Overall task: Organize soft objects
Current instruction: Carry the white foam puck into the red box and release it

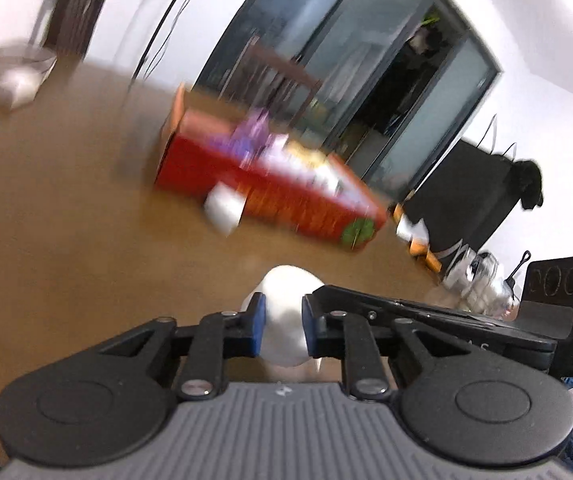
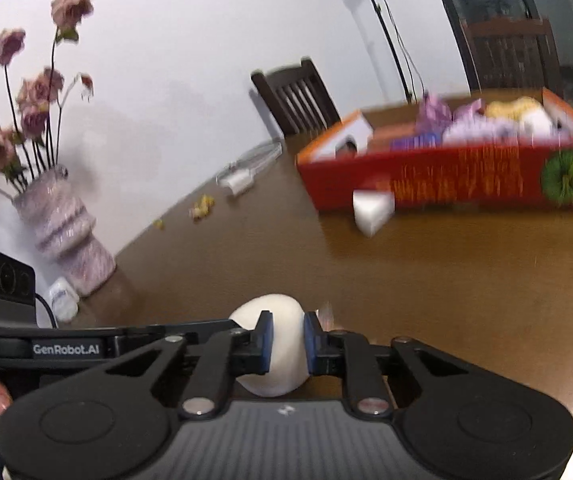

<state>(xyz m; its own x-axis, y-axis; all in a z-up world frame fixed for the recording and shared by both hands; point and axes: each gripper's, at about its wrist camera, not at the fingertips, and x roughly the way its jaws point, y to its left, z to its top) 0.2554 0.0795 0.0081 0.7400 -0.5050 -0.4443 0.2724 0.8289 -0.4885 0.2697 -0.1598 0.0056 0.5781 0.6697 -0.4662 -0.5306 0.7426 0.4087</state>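
A smooth, rounded white soft object (image 1: 284, 320) is pinched between the blue pads of the left gripper (image 1: 283, 330) above the glossy brown wooden bench (image 1: 66, 220), and a similar egg-shaped white soft object (image 2: 272, 350) is clamped in the narrowly closed right gripper (image 2: 288, 340). Further back on the bench, a red cardboard box (image 2: 446, 184) with orange flaps is seen, filled with blurred purple, white and yellow soft items, and a white wedge-shaped block (image 2: 372, 208) lies just in front of its long side. A ribbed pinkish vase (image 2: 66, 228) of dried roses is placed at the bench edge.
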